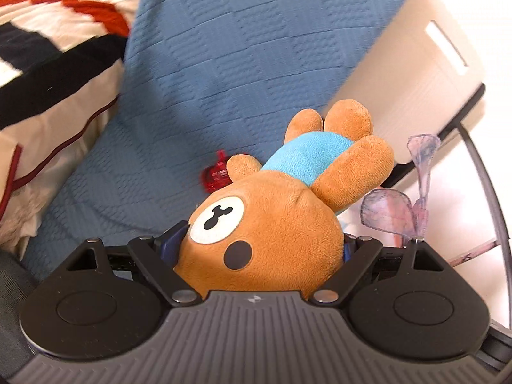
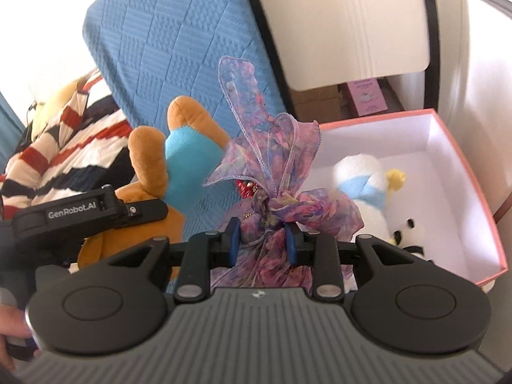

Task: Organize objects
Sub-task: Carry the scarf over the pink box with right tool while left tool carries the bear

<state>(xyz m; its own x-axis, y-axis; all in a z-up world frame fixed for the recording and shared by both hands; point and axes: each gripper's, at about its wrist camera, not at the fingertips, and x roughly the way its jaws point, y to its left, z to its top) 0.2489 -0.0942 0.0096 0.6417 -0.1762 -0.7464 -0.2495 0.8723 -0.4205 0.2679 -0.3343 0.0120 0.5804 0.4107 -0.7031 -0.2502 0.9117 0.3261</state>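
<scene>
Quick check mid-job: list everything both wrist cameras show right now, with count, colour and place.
plush bear: one, brown with blue shirt, clamped in the left hand-held gripper
ribbon bundle: one, purple-pink, clamped in the right hand-held gripper
box: one, pink rim, white inside, right
white plush: one, white, blue, yellow, inside the box
blue cover: one, behind the toys
striped fabric: one, red, white, black, left
left hand-held gripper: black
right hand-held gripper: black

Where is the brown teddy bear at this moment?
The brown teddy bear is clamped by its head in the left gripper, above the blue blanket. In the right wrist view it hangs left of the purple ribbon bundle.
</scene>
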